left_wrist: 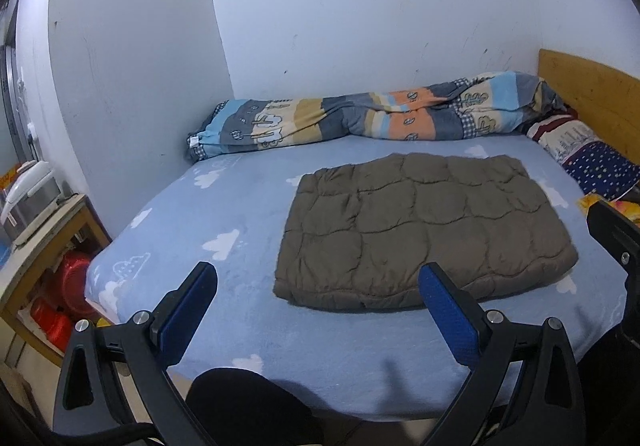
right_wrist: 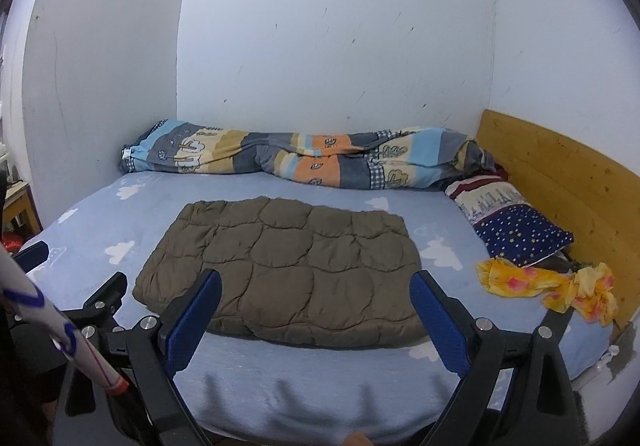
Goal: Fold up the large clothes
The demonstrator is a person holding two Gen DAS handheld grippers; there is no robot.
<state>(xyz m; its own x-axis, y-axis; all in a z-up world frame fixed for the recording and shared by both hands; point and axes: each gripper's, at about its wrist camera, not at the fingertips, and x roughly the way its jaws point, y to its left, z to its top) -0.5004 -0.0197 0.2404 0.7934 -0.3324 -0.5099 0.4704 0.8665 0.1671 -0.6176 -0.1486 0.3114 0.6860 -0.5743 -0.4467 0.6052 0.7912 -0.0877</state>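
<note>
Left wrist view takes in the bed [left_wrist: 248, 205], its pale blue sheet printed with white clouds, filling the scene from 9 o'clock round to 3 o'clock, with a rolled patchwork duvet [left_wrist: 360, 113] along the wall at 12 o'clock and a starred pillow [left_wrist: 592, 157] by the wooden headboard [left_wrist: 596, 97] at 2 o'clock. At the centre, leaning toward 1 o'clock, lies the brown quilted garment [left_wrist: 424, 230], already a flat, thick rectangle on the sheet. It looks puffy and soft, probably light for its bulk, and springy, so a fold would likely want to creep open; the fabric may be a little slick. Its rounded near edge at 6 o'clock, or a near corner, seems the best place to pinch, taking all layers together. Smaller, a crumpled yellow cloth [right_wrist: 552, 286] sits at 3 o'clock in the right wrist view. Left gripper [left_wrist: 318, 302] hangs above the near bed edge with its blue pads spread wide, holding nothing; right gripper [right_wrist: 316, 306] likewise gapes wide and empty, framing the garment's near edge.
</note>
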